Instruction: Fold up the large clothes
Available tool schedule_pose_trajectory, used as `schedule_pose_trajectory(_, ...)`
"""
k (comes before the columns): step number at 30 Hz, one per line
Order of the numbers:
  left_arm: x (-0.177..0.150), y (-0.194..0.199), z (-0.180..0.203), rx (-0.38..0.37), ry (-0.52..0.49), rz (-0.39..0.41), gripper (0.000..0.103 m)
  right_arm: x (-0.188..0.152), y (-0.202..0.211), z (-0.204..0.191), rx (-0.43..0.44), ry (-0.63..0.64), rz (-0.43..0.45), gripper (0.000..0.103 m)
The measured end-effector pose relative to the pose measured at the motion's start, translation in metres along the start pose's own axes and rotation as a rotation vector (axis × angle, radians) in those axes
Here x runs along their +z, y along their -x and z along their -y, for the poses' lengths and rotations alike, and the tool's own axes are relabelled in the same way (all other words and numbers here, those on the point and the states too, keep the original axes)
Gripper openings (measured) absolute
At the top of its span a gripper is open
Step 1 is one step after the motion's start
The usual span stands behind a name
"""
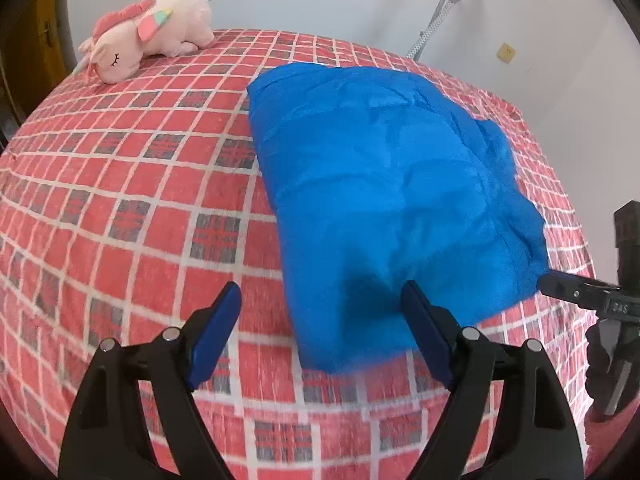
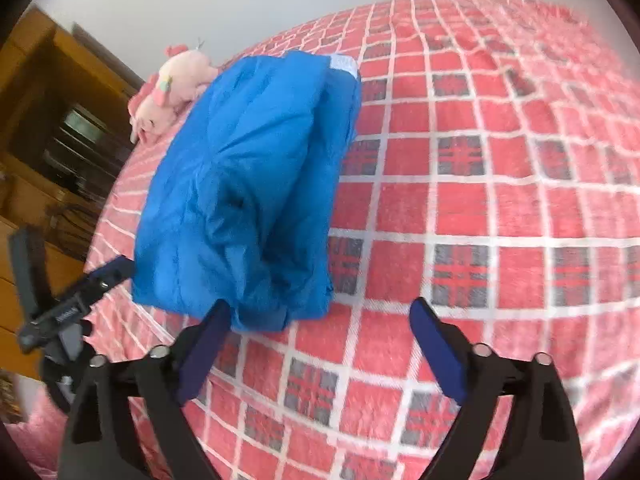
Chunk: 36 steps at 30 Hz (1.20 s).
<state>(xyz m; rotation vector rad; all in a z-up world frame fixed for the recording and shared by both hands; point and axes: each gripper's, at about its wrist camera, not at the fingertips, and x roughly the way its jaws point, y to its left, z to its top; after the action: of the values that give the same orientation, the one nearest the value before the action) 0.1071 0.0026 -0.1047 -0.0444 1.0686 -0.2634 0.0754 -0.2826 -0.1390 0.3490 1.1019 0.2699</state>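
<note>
A blue garment (image 1: 392, 184) lies folded into a thick, puffy rectangle on the red checked bed cover (image 1: 120, 200). My left gripper (image 1: 320, 288) hovers over the garment's near edge, jaws open, its right pad in front of the cloth without pinching it. In the right wrist view the same garment (image 2: 248, 184) runs away from me. My right gripper (image 2: 320, 305) is open over its near end, with the left pad beside the fabric and the right pad over the bare cover (image 2: 480, 200). Each gripper's fingers (image 1: 560, 284) (image 2: 114, 270) show at the other view's edge.
A pink plush unicorn (image 1: 148, 40) (image 2: 172, 88) lies at the bed's far corner. A wooden cabinet (image 2: 48, 120) stands beyond the left bed edge. A metal stand (image 1: 440, 12) leans by the white wall. Wide stretches of cover lie on both sides of the garment.
</note>
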Motion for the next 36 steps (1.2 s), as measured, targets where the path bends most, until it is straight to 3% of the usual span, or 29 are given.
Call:
schedule_pose_trajectory(6, -0.011, 0.014, 0.015, 0.026, -0.015, -0.032, 0.084, -0.011, 0.01, -0.035, -0.066, 0.042, 0.004, 0.094)
schedule_pose_trajectory(9, -0.016, 0.022, 0.021, 0.071, -0.023, -0.031, 0.091, -0.02, 0.019, -0.037, -0.084, 0.039, -0.004, 0.095)
schedule_pose_trajectory(15, -0.025, 0.044, 0.03, 0.12, -0.037, 0.017, 0.092, -0.032, 0.028, -0.05, -0.118, 0.063, -0.005, 0.096)
schedule_pose_trajectory(19, -0.031, 0.063, 0.032, 0.11, -0.027, 0.073, 0.095, -0.036, 0.038, -0.057, -0.153, 0.066, -0.007, 0.096)
schedule_pose_trajectory(25, -0.036, 0.075, 0.039, 0.117, -0.041, 0.036, 0.095, -0.044, 0.057, -0.067, -0.142, 0.078, 0.015, 0.096)
schedule_pose_trajectory(36, -0.045, 0.102, 0.048, 0.127, -0.061, 0.052, 0.095, -0.053, 0.083, -0.083, -0.133, 0.099, 0.058, 0.096)
